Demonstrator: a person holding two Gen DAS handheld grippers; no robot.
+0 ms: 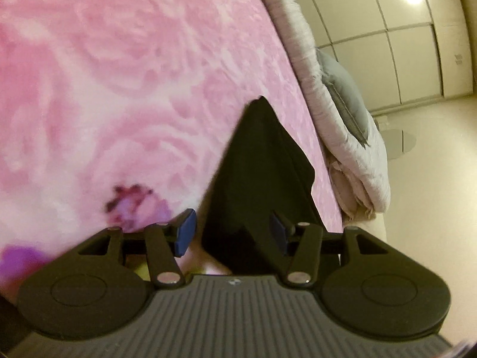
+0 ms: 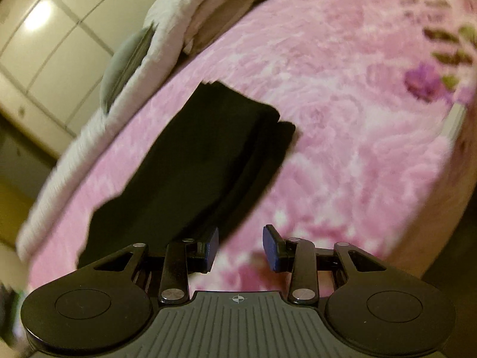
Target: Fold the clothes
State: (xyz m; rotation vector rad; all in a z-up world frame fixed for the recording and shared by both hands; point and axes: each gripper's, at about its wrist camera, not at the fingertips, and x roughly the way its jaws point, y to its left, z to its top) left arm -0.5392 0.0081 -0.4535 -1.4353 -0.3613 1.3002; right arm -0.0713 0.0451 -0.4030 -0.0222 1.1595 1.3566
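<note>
Left gripper (image 1: 232, 231) and right gripper (image 2: 241, 246) gape over black garment (image 2: 190, 155) on pink blanket (image 2: 342, 125); wardrobe doors (image 1: 387, 44) behind; garment's near end hidden.

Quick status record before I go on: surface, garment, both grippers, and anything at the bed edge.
surface: pink floral blanket
garment: black garment, lying folded in layers on the blanket
left gripper: open, black cloth between its fingers, not clamped
right gripper: open, nothing between its fingers, garment just to its left
bed edge: folded white quilt with a grey pillow
</note>
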